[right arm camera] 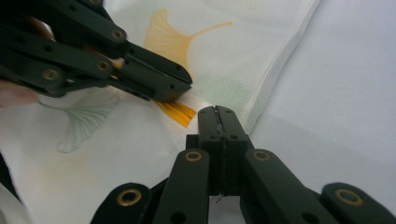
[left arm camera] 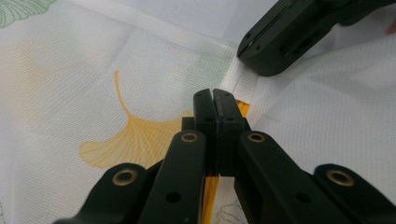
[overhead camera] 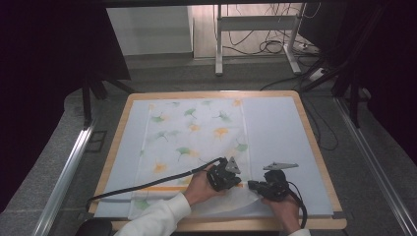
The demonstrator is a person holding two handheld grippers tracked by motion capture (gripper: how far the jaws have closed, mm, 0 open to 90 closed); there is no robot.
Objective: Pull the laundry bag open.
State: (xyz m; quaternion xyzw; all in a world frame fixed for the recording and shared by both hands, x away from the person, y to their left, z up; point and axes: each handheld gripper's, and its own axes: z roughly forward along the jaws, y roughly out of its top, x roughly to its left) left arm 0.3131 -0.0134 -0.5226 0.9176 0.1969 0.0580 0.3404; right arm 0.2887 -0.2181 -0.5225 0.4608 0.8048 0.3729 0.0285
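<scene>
Wood-rimmed table (overhead camera: 314, 147), sheer leaf-print cloth (overhead camera: 196, 132), black claws (overhead camera: 244, 183) closed

Cloth (overhead camera: 196, 132) w/ ginkgo-leaf print is looking thin, semi-sheer, matt, w/ fine woven grain; hem is showing a thicker ribbed band. Sheet under it (overhead camera: 280, 132) is reading as smooth, matt, pale blue-grey. Table (overhead camera: 314, 147) rim is showing light wood, satin finish. Left gripper (left arm camera: 215, 100) & right gripper (right arm camera: 216, 116) are appearing as matt black plastic w/ glossy brass-coloured rivets.
</scene>
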